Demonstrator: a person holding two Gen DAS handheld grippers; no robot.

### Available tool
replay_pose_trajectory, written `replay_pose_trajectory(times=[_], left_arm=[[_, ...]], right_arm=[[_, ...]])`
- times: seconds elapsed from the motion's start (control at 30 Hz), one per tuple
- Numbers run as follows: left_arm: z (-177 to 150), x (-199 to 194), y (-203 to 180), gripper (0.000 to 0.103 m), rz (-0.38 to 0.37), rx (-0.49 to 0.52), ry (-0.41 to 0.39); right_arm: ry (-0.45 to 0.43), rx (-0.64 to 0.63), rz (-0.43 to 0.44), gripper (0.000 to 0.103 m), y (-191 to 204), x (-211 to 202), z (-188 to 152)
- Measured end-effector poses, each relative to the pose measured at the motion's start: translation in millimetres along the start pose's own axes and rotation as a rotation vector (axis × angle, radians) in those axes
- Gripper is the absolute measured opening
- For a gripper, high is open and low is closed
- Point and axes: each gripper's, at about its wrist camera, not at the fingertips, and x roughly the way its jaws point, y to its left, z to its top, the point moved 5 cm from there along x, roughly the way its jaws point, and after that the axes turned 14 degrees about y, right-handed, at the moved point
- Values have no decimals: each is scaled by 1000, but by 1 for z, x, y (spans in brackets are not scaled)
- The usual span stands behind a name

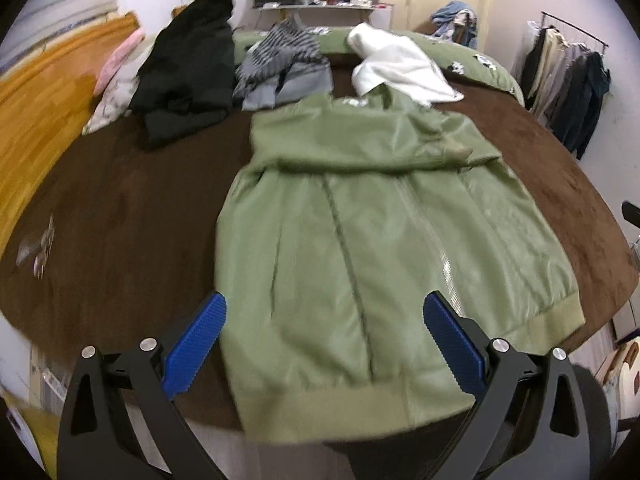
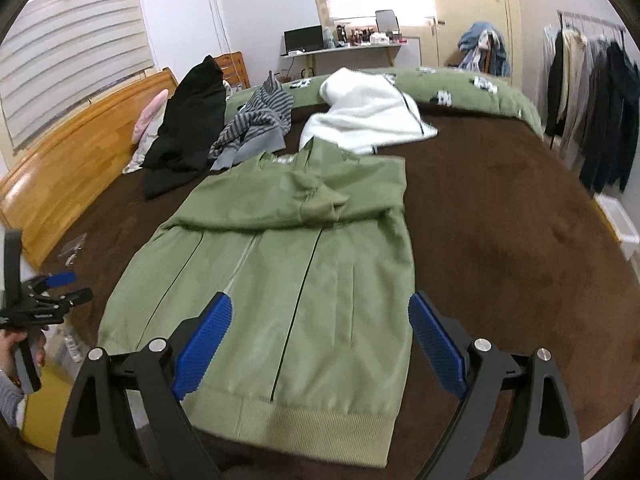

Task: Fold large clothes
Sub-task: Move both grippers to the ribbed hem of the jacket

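A large olive-green jacket [image 1: 360,248] lies flat on the brown bed cover [image 1: 132,216], ribbed hem toward me, with both sleeves folded across the chest. It also shows in the right wrist view [image 2: 288,264]. My left gripper [image 1: 324,340] is open and empty, hovering above the hem's left part. My right gripper [image 2: 320,344] is open and empty above the hem's right part. The left gripper also shows at the left edge of the right wrist view [image 2: 52,292], held in a hand.
A black garment [image 1: 188,68], a striped grey garment [image 1: 280,64] and a white fleece [image 1: 400,68] lie beyond the jacket. A wooden headboard [image 1: 44,92] is on the left. A clothes rack [image 2: 592,92] stands at the right, a desk [image 2: 344,48] at the back.
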Motion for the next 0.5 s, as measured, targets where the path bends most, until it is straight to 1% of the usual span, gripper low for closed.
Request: replay_pose_trajectory(times=[0.03,0.13,0.17,0.2,0.33,0.43,0.5], left_arm=[[-10,2,6,97,-7,-17,7],[-33,7,22,97,-60,-68,6],[-39,9,27,97,-73,-78,1],[-45,13,32,97,-73,-92,2],[-60,24,40,97,-74,-94,4],[-68,36,43,97,-99,-107,24],[-72,45,45,96,-123,-123,35]], right_arm=[[12,8,7,89,-3,3,-7],[41,17,17,89,-10,13,-27],[53,20,5,89,-12,17,-33],[82,38,-11,89,-17,25,-42],[118,70,24,89,-25,43,-65],[156,111,65,89,-30,54,-80],[160,124,97,89,-31,58,-86]])
